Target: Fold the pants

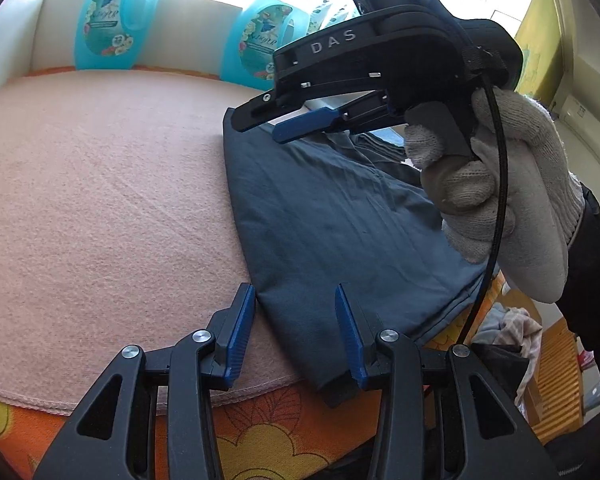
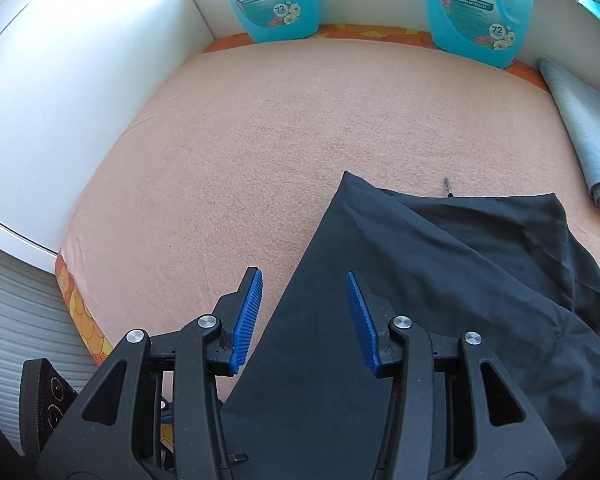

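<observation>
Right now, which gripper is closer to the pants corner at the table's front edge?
Left. The left gripper straddles that corner of the pants, jaws apart; the right gripper hangs above the pants' far end, toward the bottles.

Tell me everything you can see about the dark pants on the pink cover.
The pants are dark grey-blue, of thin woven-looking cloth with soft creases. They lie flat, partly folded, on the pink cover, one end hanging over its near edge. One leg runs to a pointed corner. Both grippers hang over the pants with open jaws that do not pinch the cloth: the left gripper over a folded edge, the right gripper over the leg. A folded light-blue cloth lies apart from them.
</observation>
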